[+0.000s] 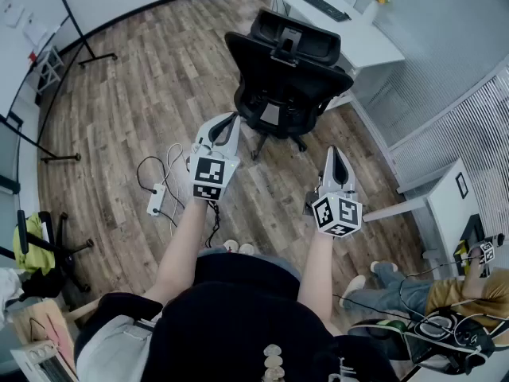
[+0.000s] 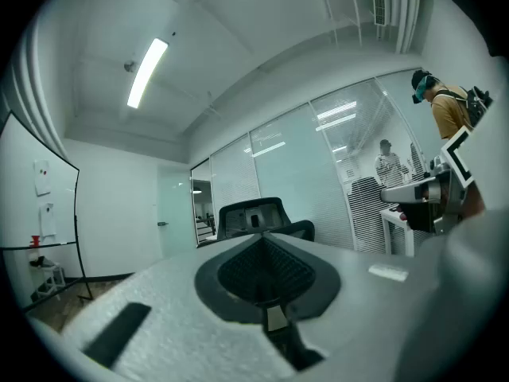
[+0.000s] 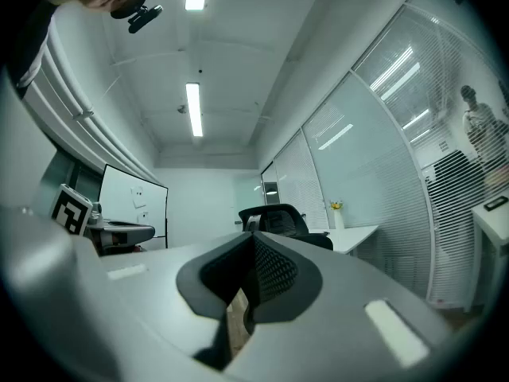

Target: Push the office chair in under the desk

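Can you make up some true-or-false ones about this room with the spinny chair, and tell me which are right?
1. The black office chair is tucked in under the white desk. False: it stands out on the wooden floor, in front of the desk.
2. The left gripper and the right gripper are both shut and hold nothing. True.
3. A keyboard lies on the desk. True.
4. The left gripper is pressing on the chair's back. False: both gripper views show the chair some way ahead, and neither gripper touches it.
5. A power strip sits on top of the desk. False: it lies on the floor, to the left of the person.
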Demonstrator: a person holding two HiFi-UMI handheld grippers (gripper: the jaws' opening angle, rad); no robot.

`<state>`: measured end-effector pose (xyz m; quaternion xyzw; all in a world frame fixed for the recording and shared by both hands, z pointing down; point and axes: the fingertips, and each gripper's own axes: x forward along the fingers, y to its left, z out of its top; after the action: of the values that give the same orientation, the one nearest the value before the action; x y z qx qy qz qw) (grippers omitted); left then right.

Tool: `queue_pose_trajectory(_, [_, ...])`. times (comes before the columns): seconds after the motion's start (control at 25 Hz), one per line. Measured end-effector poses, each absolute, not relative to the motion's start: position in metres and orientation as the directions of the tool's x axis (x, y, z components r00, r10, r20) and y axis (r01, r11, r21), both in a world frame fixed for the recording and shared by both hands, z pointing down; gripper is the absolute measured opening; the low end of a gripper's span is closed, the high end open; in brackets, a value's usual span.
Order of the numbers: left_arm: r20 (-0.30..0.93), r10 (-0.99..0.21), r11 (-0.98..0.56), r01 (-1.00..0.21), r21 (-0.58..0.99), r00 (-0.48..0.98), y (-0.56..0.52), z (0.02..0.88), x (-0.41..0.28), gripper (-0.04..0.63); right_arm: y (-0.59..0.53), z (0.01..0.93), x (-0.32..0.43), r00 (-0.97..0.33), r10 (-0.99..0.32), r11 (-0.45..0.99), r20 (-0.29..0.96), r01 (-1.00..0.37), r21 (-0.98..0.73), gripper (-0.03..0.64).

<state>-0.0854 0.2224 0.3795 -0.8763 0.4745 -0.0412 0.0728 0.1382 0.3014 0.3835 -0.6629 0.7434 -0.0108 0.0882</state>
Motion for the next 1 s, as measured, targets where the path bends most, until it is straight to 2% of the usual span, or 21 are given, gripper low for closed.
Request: queue_pose_trajectory(1.0, [0.022, -0.833, -0.550, -0.820, -0.157, 0.553, 0.2170, 0.3857, -0.0817, 0.009, 0.2955, 0.3834, 0.1353, -0.117, -0.986, 0.132, -0.119, -0.984, -0.124, 0.016])
